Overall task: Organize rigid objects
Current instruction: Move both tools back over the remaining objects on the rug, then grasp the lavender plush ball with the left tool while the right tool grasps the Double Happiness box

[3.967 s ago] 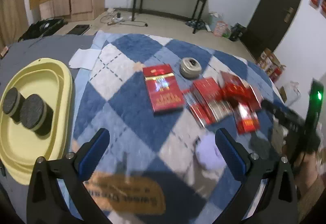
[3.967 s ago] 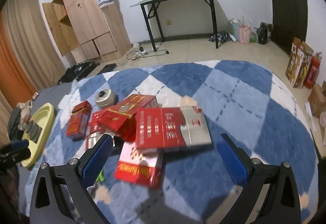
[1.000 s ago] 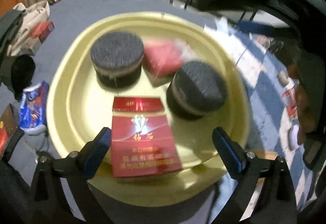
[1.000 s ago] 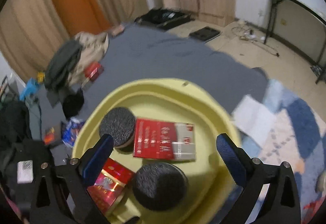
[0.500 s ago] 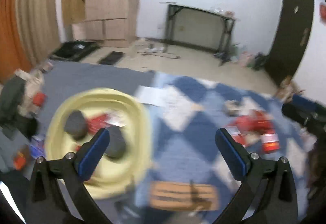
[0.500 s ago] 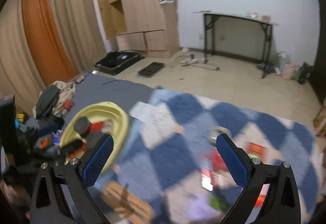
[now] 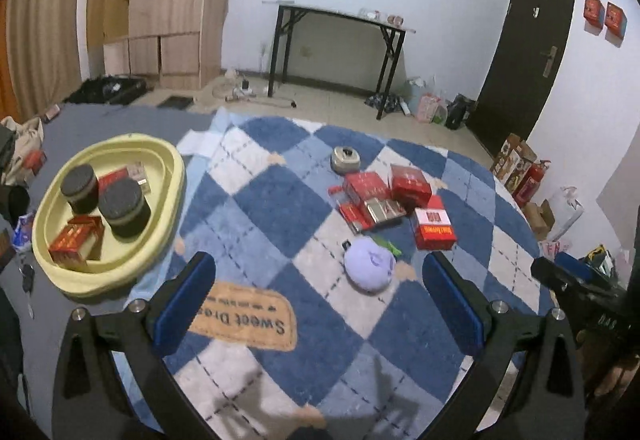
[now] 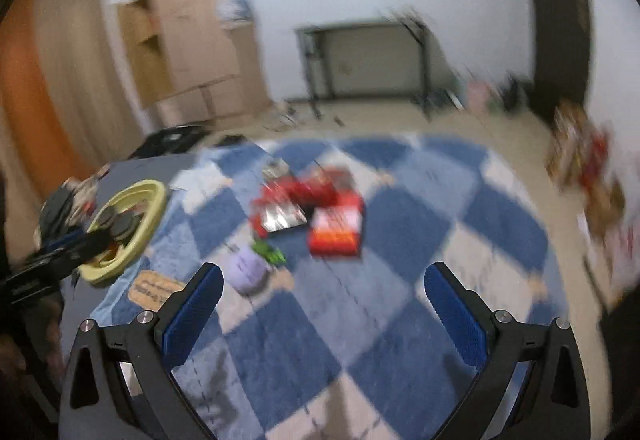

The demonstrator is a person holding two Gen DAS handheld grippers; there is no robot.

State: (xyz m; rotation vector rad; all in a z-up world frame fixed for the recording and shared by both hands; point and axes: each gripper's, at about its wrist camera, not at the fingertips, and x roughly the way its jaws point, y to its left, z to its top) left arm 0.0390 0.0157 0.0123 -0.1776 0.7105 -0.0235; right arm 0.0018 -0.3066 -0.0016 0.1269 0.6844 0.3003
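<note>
Boxes (image 7: 394, 200) lie ahead of left gripper (image 7: 318, 296), apart.

Tray (image 7: 168, 164) left of the boxes (image 7: 394, 196), seemingly on rug (image 7: 260, 208)

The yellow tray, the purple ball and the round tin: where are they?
yellow tray (image 7: 172, 164), left wrist view, far rim.
purple ball (image 7: 370, 266), left wrist view, top.
round tin (image 7: 345, 159), left wrist view, lid.

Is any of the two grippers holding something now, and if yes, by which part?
Nothing is held. The left gripper and the right gripper are both open, with only the blue checked blanket showing between their fingers.
</note>
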